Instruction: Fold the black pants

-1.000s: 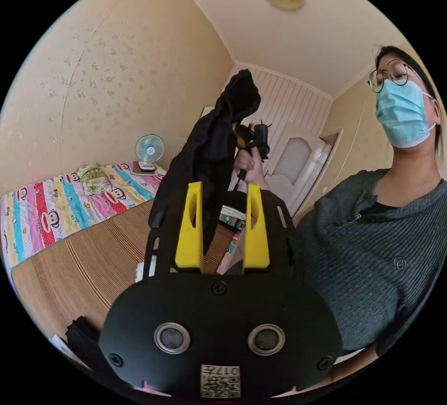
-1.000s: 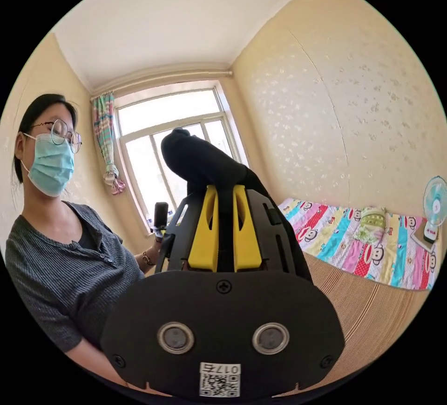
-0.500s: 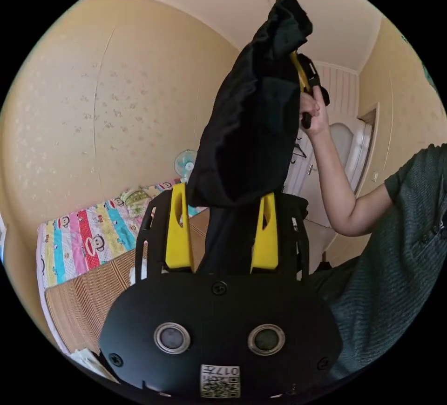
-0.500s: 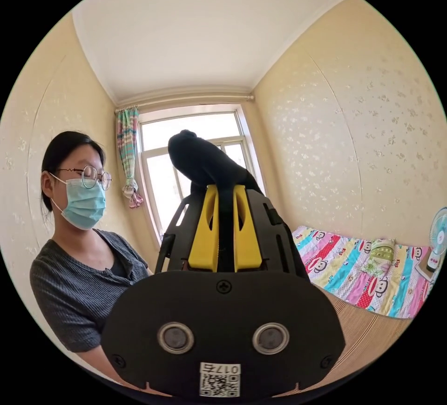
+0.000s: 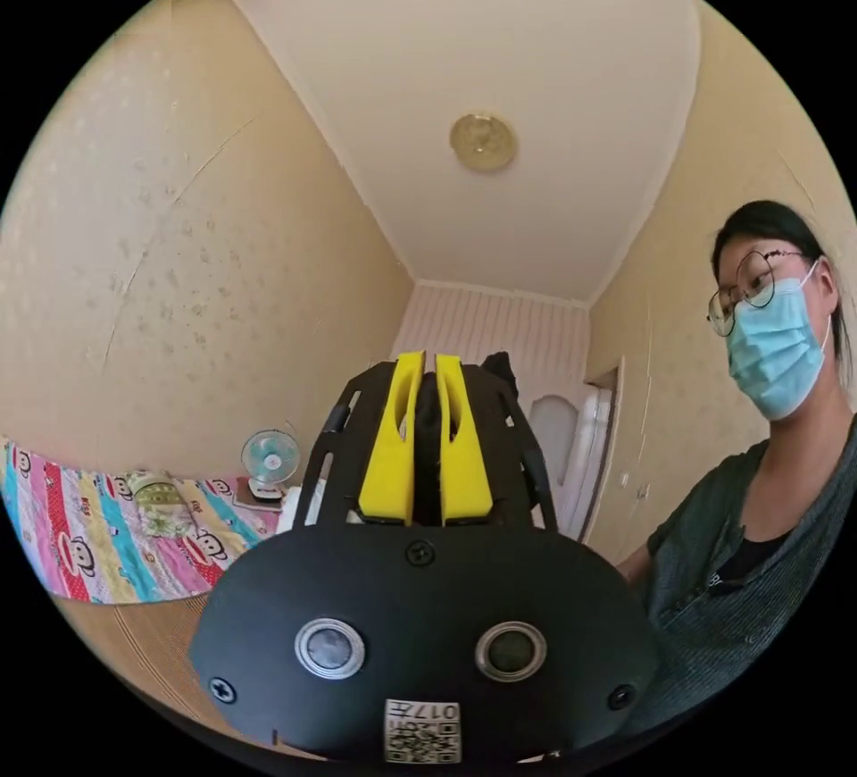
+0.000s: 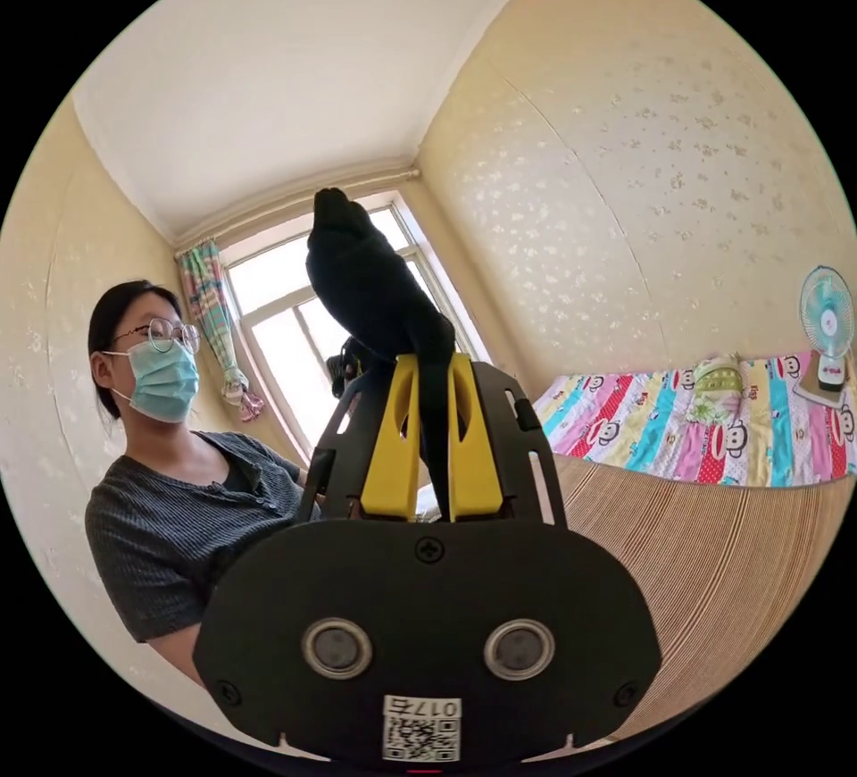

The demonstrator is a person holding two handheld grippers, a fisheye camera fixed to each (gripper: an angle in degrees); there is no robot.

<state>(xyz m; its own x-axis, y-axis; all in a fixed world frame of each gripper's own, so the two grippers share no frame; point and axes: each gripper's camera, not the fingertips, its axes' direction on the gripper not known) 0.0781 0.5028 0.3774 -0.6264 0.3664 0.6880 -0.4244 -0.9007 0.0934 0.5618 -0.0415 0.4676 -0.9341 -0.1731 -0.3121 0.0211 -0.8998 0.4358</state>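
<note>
The left gripper has closed; two grippers clamp one black pants.

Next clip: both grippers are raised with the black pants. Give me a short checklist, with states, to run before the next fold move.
1. Left gripper closed on black pants: ok, dark fabric sits between the jaws.
2. Right gripper closed on the pants: ok, cloth bunches above its jaws.
3. Pants hanging flat and untwisted: cannot tell.
4. Which pant edges are held: cannot tell.
5. Striped mat free for laying down: ok where visible.
</note>
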